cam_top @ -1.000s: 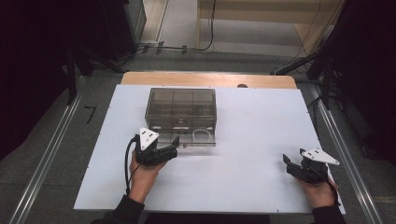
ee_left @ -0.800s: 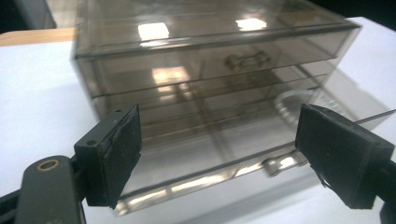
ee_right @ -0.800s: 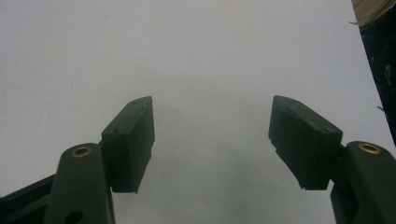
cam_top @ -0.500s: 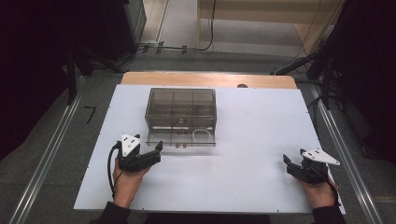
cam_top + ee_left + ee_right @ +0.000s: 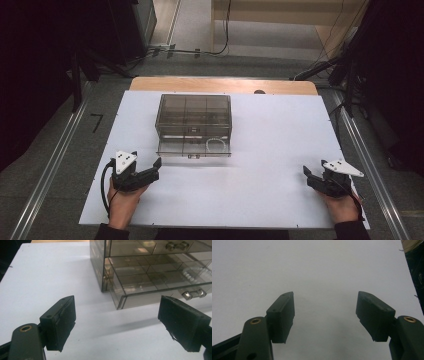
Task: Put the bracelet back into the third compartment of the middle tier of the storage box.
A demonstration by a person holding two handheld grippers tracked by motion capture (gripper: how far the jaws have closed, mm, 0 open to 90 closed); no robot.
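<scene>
- The left gripper (image 5: 150, 172) rests low on the white table (image 5: 270, 150) at the near left, jaws spread wide with nothing between them; the left gripper view shows bare tabletop in the gap (image 5: 116, 322).
- The right gripper (image 5: 312, 177) sits at the near right edge of the table, jaws also wide apart and empty, well apart from everything else (image 5: 324, 312).
- In the left gripper view, the smoky clear drawer cabinet (image 5: 150, 270) is cut off at the top and right edges, so its full width is hidden there.
- What lies in the lower drawer (image 5: 195, 145) is hard to make out; a pale coiled thing (image 5: 216, 145) shows through the plastic at its right.
- The cabinet (image 5: 194, 120) stands at the table's middle, toward the far side, its long axis running left to right and its front facing the person.
- The lower drawer stands pulled out toward the person; a small metal knob (image 5: 193, 293) sits on its front.
- Nothing lies between the left gripper and the drawer's near left corner, which is near.
</scene>
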